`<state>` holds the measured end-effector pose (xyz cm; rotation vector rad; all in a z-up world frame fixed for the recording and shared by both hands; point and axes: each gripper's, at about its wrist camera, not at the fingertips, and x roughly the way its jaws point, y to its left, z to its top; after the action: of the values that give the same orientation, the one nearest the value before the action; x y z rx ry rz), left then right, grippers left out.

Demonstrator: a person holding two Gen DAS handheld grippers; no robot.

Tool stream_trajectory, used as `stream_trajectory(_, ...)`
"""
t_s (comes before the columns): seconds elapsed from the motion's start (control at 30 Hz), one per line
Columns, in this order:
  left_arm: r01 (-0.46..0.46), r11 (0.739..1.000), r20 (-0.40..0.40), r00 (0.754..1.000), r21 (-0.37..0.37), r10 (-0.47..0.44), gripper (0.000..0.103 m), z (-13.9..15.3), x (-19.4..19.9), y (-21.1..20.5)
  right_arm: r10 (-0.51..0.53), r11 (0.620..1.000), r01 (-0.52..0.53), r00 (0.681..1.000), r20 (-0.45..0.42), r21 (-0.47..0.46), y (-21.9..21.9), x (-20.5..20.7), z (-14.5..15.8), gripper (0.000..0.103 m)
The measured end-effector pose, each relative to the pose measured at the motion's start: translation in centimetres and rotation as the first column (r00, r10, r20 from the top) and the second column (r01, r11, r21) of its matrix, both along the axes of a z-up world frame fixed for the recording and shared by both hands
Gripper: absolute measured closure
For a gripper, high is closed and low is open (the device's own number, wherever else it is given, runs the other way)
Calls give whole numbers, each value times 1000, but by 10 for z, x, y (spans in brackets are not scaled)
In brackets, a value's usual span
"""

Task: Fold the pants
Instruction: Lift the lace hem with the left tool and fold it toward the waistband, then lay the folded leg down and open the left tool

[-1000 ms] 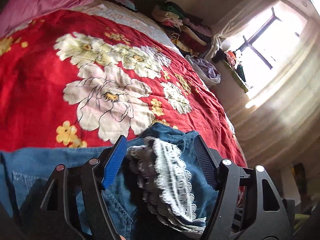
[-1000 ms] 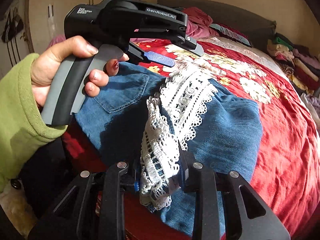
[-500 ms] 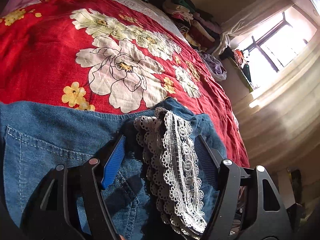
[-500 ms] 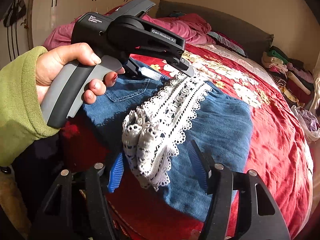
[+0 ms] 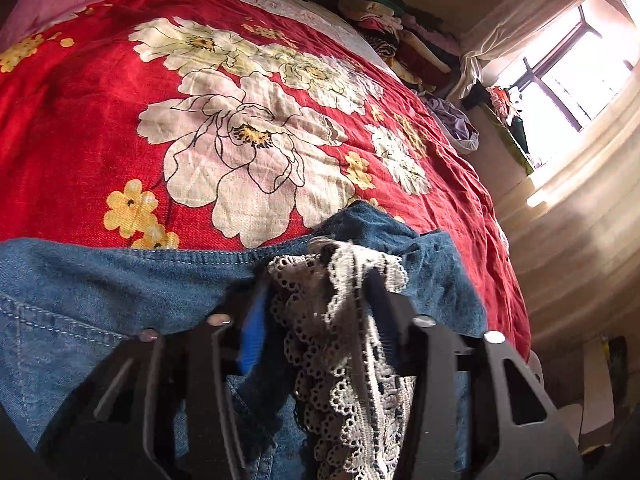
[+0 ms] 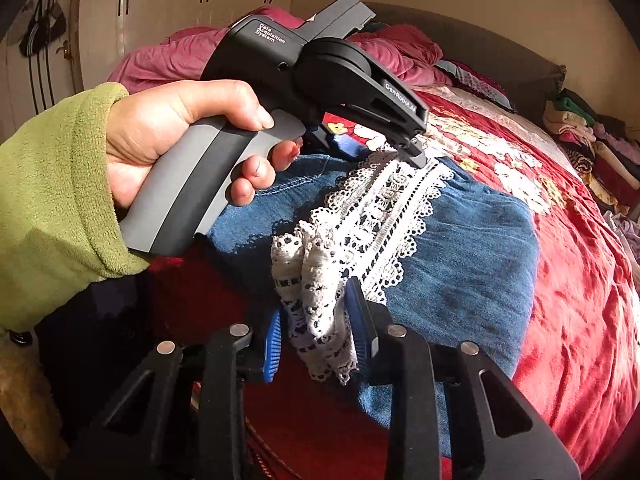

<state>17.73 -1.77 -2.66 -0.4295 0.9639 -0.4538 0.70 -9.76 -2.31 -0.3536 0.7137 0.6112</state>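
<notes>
Between the fingers of both grippers runs the lace hem (image 6: 372,216) of the denim pants (image 6: 472,256) on the bed (image 6: 580,280), its long axis stretching from the right gripper (image 6: 316,344), just clenched on its near end, to the left gripper (image 5: 316,316), just clenched on its far end

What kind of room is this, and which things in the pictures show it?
Most likely a bedroom in a home. A wide bed with a red floral bedspread fills the view, a padded headboard stands behind it, and wardrobe doors line the wall. Folded clothes are piled beside the bed.
</notes>
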Motion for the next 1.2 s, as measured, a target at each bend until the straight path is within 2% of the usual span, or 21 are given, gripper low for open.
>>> stream_trajectory(0.03, -3, 1000, -2, 1000, 0, 3, 80, 0, 1, -1, 0, 1000, 0, 1000, 0, -1, 0, 0, 0, 75)
stream_trajectory(0.1, 10, 1000, 22, 1000, 14, -11, 88, 4, 0, -4, -1, 1000, 1, 1000, -2, 2, 1, 0, 0, 75)
stream_trajectory(0.27, 22, 1000, 82, 996, -14, -20, 90, 26, -3, 1, 8, 1000, -8, 1000, -3, 24, 1, 3, 10, 79)
stream_trajectory(0.37, 4, 1000, 109, 994, -4, -3, 90, 35, 1, 6, 17, 999, -17, 1000, 9, 38, 7, 11, 16, 79)
stream_trajectory(0.43, -11, 1000, 106, 994, 1, 11, 90, 35, 5, 11, 38, 999, -38, 999, 6, 36, 14, 13, 16, 79)
stream_trajectory(0.53, -13, 1000, 67, 998, 7, 12, 90, 21, 9, 13, 72, 997, -72, 997, -9, -15, 26, 13, 4, 79)
stream_trajectory(0.6, -16, 1000, 46, 999, 20, 15, 88, 9, 10, 13, 75, 997, -75, 997, -14, -32, 30, 11, -5, 78)
stream_trajectory(0.7, -30, 999, 21, 999, -12, 31, 83, -4, 10, 20, 87, 996, -88, 996, -8, -29, 30, 8, -6, 75)
stream_trajectory(0.77, -27, 999, 27, 999, -31, 28, 82, -2, 7, 24, 110, 994, -110, 994, -26, -8, 27, 5, -2, 70)
stream_trajectory(0.8, -30, 999, 37, 999, -27, 31, 80, 1, 4, 25, 120, 993, -120, 992, -37, 2, 24, 3, 0, 69)
stream_trajectory(0.87, -36, 999, 59, 998, -15, 37, 71, 9, -5, 30, 145, 989, -142, 987, -72, 41, 15, 1, 7, 59)
stream_trajectory(0.93, -43, 999, 77, 996, -16, 44, 67, 17, -17, 37, 159, 984, -149, 982, -105, 97, 2, -3, 14, 57)
stream_trajectory(1.0, -51, 999, 95, 994, -6, 51, 65, 25, -31, 44, 137, 984, -122, 984, -110, 128, -14, -3, 23, 57)
stream_trajectory(1.1, -50, 998, 130, 990, 39, 44, 63, 34, -58, 48, 44, 991, -32, 995, -87, 133, -42, 4, 33, 57)
stream_trajectory(1.2, -1, 998, 147, 989, 56, -7, 60, 38, -87, 41, -62, 990, 72, 995, -82, 124, -63, 16, 34, 57)
